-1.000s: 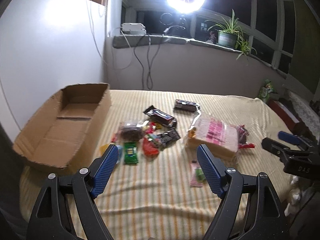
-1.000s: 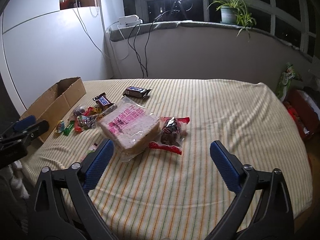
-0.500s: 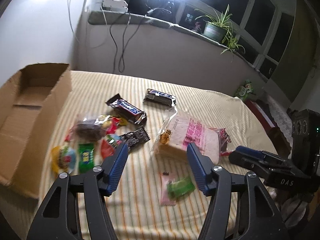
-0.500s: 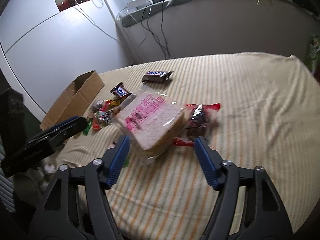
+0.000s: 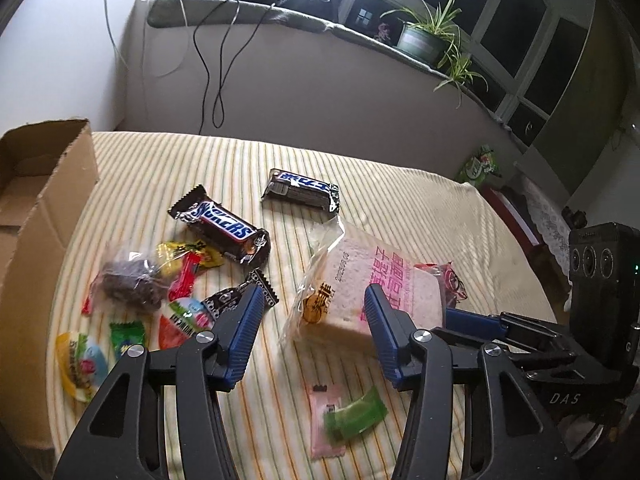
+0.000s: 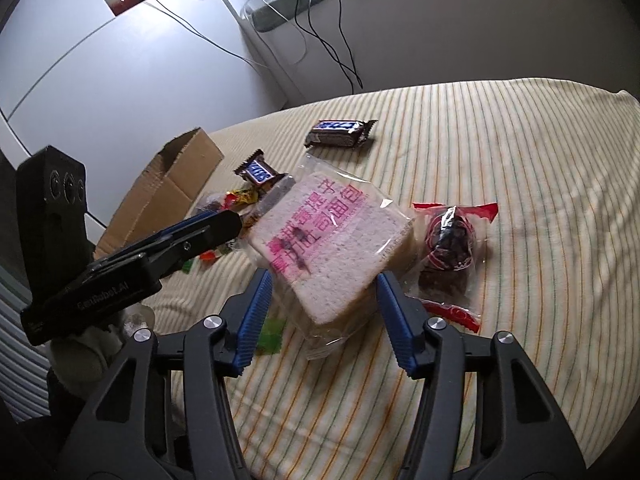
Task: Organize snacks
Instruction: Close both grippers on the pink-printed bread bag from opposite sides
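Both grippers have dropped in close: the right gripper (image 6: pixel 323 312), jaws spread and unclenched, now straddles the bread packet (image 6: pixel 328 240) at frame centre, grasp imminent, while the left gripper (image 5: pixel 312 332) hovers released, the cardboard box (image 5: pixel 44 184) waiting far left.

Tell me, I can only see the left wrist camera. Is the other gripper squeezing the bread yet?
Observer: Not yet. The right gripper is open, its fingers on either side of one corner of the bread bag.
Operator: What's the red thing peeking out behind the bread?
Observer: It's a clear packet with red ends and something dark inside, lying flat on the striped cloth.
Operator: Is it touching the bread?
Observer: Yes. The two wrappers meet side by side, and the packet lies just outside the right gripper's fingers.
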The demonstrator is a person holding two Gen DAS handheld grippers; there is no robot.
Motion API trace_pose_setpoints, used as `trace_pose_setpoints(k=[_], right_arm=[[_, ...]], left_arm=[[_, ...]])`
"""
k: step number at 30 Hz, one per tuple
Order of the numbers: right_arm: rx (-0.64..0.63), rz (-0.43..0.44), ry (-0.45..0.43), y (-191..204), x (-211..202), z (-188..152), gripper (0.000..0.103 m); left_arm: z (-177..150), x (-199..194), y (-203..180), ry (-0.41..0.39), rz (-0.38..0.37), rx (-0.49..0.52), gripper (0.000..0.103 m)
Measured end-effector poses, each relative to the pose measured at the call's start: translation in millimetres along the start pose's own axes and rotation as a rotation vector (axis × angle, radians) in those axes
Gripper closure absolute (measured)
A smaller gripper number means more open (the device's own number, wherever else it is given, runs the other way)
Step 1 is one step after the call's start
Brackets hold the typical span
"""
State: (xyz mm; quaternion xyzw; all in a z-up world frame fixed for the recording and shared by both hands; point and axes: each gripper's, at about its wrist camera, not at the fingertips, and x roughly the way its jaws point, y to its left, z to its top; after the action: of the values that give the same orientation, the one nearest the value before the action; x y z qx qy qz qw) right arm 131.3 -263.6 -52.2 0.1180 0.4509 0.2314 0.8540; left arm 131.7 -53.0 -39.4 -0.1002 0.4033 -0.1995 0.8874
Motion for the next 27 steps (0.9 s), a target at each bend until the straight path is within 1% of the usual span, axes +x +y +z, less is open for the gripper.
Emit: trace_pose_setpoints(k=[2,5,11,14,22,27], right_arm=[[0.013,0.005,0.011,-3.5,3.3,1.3,0.046],[0.024,-0.011,0.025,-8.8,7.3,3.2,0.046],[0.053,0.008,0.045,-16.4,14.2,4.9,0.046],[0.054,0.010,0.045,-16.4,17.2,5.7,0.046],[0.043,0.002,0.041,-11.8,20.5,7.0,0.048],[0.015,0.006,0.036,0.4,18.6,7.4,0.049]], left_arm=[[1.4,5.0,0.6,0.015,-0.006,0.002,0.053],[3.1,12.7,2.3,0.042,-0.025,-0.005,0.053],[3.9,24.7,6.7,0.083,-0.059,-0.028,0.053],[3.1,28.0,4.4,0.094,-0.076,-0.022,0.053],[2.2,25.2,-2.5,0.087,-0.079,0.005,0.056],[1.0,10.3,-0.1,0.056,-0.070,0.003,0.058]])
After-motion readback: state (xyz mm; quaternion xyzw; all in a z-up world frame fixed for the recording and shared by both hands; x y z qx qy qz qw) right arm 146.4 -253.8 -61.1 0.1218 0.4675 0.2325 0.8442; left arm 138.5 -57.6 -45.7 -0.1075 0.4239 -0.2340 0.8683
